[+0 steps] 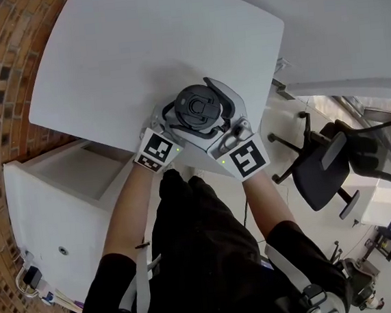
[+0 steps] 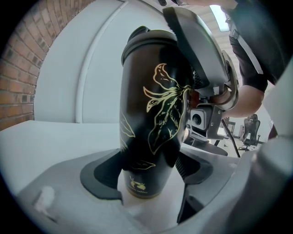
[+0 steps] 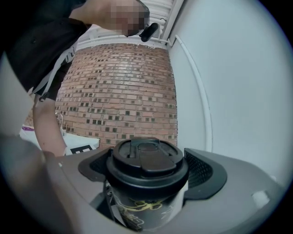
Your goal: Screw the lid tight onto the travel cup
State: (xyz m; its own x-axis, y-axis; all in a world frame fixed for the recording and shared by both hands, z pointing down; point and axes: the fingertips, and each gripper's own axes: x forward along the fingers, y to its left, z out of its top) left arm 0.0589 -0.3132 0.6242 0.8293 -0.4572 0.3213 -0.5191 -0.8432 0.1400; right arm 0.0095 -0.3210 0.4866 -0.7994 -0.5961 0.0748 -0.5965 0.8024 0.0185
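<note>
Left tongs (image 2: 151,171) clenched on the lower body of the cup (image 2: 151,105), bracing it upright on the worktop (image 1: 137,55). Right tongs (image 3: 147,170) grasp the lid (image 3: 147,157) by its sides, probably for twisting.

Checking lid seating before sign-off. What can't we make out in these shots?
- Thread seam between lid and cup: head view, lid covers it; right gripper view, lid's rim overhangs it; left gripper view, right gripper covers part.
- Print under the cup's logo: left gripper view, too small, blurred.
- Cup's body: head view, hidden under lid.
</note>
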